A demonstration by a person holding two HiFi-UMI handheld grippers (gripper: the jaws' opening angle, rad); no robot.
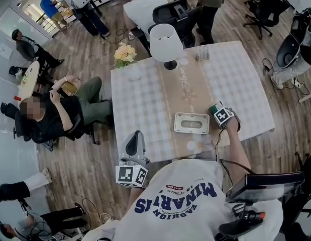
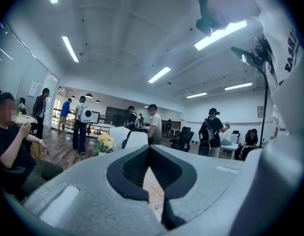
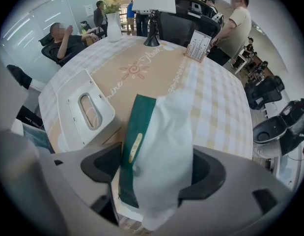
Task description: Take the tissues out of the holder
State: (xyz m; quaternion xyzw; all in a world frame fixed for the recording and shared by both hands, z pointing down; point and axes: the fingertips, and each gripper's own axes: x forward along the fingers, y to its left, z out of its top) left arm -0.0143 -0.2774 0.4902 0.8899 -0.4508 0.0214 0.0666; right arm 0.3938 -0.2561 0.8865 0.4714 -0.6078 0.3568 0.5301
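Just right of the holder [image 1: 191,123], the tissue pack [image 3: 159,146] stands between my right gripper's [image 3: 154,171] parted jaws, long axis along them. Its near end is hidden. My left gripper [image 2: 151,154] has its jaws together.

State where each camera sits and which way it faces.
Head view: on the person's head, steeply down on the table; shirt shows.
Left gripper view: on the left hand-held gripper, level across the room; closed jaws show.
Right gripper view: on the right hand-held gripper, down at tissue pack and holder; jaws show.
All three share the flowers.
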